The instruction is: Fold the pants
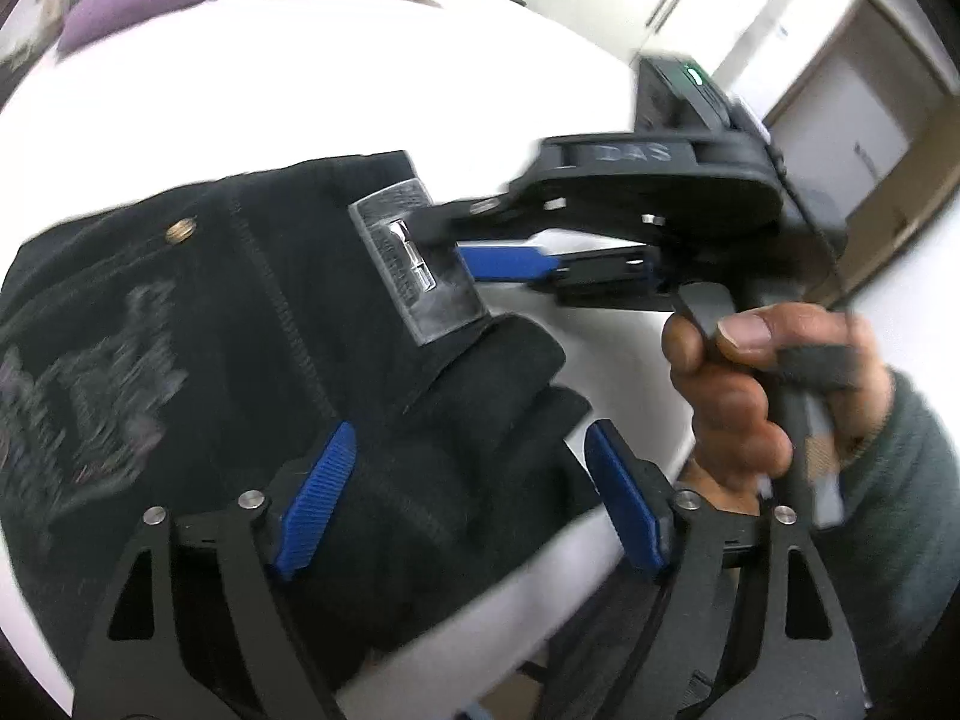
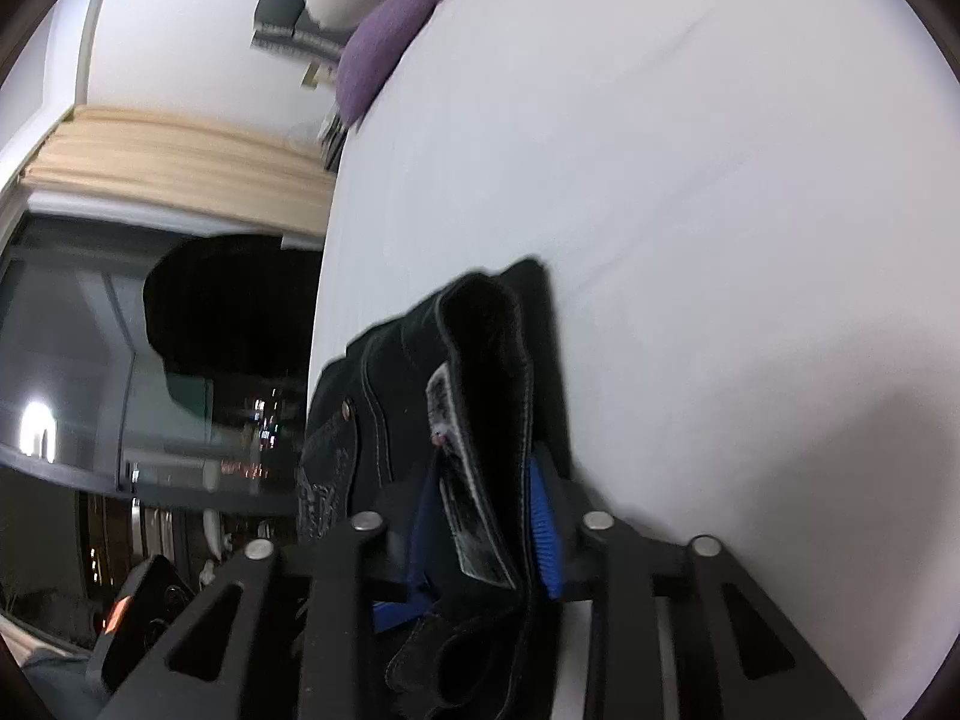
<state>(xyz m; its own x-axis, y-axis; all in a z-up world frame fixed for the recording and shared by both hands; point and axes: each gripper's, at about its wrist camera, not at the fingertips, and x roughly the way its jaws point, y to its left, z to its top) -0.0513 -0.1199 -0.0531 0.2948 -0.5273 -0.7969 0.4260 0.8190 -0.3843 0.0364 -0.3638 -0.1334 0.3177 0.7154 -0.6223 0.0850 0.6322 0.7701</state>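
Black pants (image 1: 252,324), bunched on white bed (image 1: 336,90), at 9 o'clock in left wrist view. Left gripper (image 1: 465,504): pads spread, waistband fabric between, left pad touching. Right gripper (image 2: 486,516): clamped on waistband at grey label (image 1: 414,258). Purple cushion (image 1: 141,0) at 11 o'clock.
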